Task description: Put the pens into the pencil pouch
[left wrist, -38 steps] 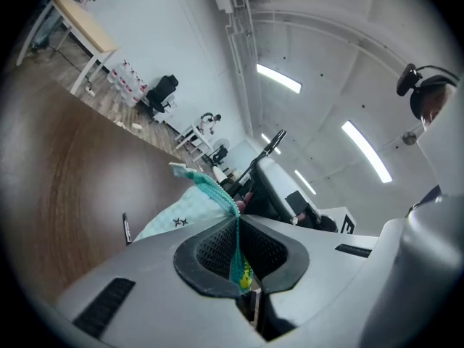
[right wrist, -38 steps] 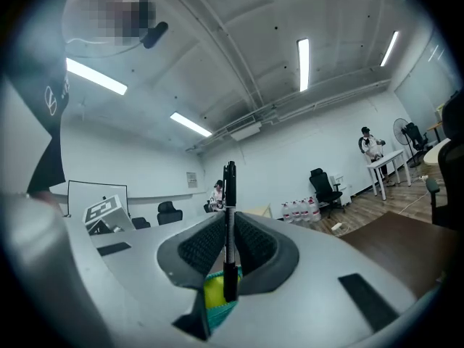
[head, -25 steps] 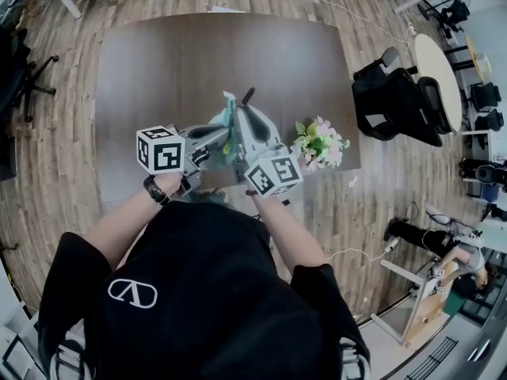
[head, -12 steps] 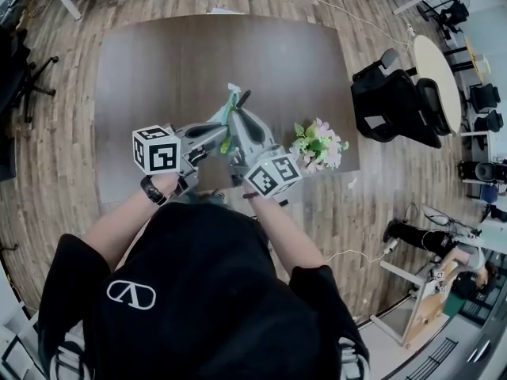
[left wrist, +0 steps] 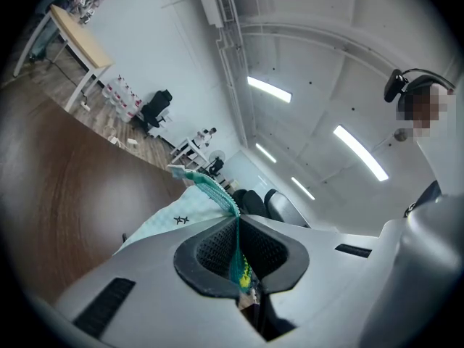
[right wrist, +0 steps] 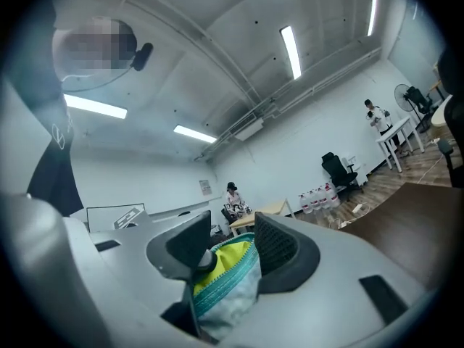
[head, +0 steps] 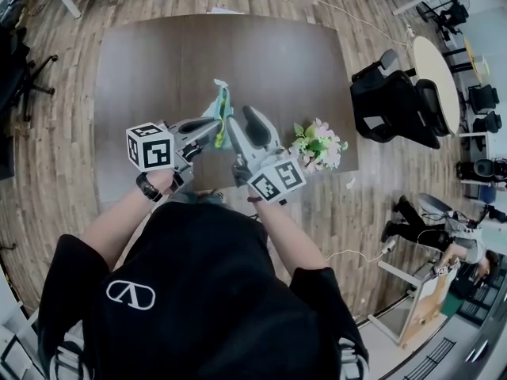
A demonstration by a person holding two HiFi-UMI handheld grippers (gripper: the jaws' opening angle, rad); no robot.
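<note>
**Asker:** Pencil pouch [head: 223,105] of pale mint fabric with a teal zip: where is it?

**Watcher:** Held up over the dark brown table [head: 158,62], between the two grippers. Yellow lining shows at its mouth.

**Asker:** Which one has hold of it?

**Watcher:** The left gripper [left wrist: 238,227]. Its jaws are together on the teal zip edge, with the fabric pinched flat between the ribbed pads.

**Asker:** And the right gripper [right wrist: 230,246]?

**Watcher:** Its jaws stand apart and have just been opening. The pouch's mouth, zip band and yellow lining, sits in the gap between them. The fabric lies close to the pads, but I cannot tell whether they press on it.

**Asker:** Anything else on the table?

**Watcher:** A bunch of pink and white flowers with green leaves [head: 318,143], near the table's right edge. It is just beside the right gripper and apart from the pouch.
</note>
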